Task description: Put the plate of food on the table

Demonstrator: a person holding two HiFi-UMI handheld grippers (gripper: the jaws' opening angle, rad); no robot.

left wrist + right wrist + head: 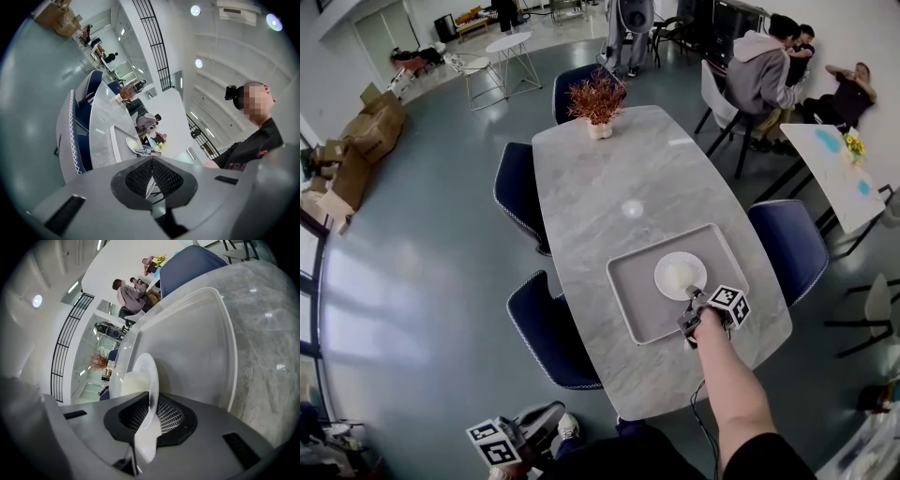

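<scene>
The round white plate (679,275) has no long axis. It lies face up inside the grey tray (630,292), in the tray's right half, with a pale mound of food (133,383) in its middle. I cannot tell whether it rests on the tray floor or is held just clear of it. The tray sits toward the near right end of the grey marble table (600,187), its longer side running left to right.

The right gripper (150,404) pinches the plate's near rim between its jaws. The left gripper (152,160) hangs low at the near left, off the table, its jaws pressed together on nothing.

The tray's raised edge rings the plate. A potted plant (596,98) stands at the table's far end, well apart. Blue chairs (789,246) stand around the table.
</scene>
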